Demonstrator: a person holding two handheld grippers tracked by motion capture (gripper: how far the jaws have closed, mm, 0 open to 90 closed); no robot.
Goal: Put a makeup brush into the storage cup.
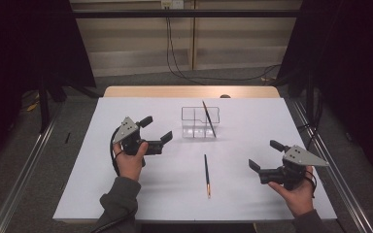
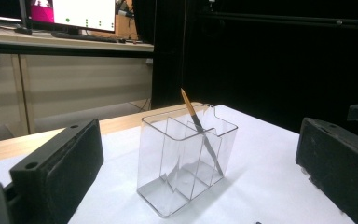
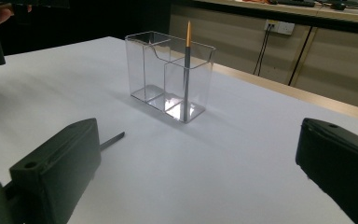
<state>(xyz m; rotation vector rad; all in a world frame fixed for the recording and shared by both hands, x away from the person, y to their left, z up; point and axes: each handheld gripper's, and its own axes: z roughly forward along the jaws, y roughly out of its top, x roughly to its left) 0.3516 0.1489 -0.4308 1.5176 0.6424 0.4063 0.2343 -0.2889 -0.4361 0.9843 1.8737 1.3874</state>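
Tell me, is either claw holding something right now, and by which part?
Nothing is held. The left claw and right claw are both open; one pencil lies on the table, another pencil stands in the clear holder.

Ahead of the right tool, whose jaws stand wide apart with nothing between them, a clear divided holder sits on the white worktop. A pencil stands upright in its nearest compartment, orange tip up. Another pencil's end pokes out beside the left jaw.
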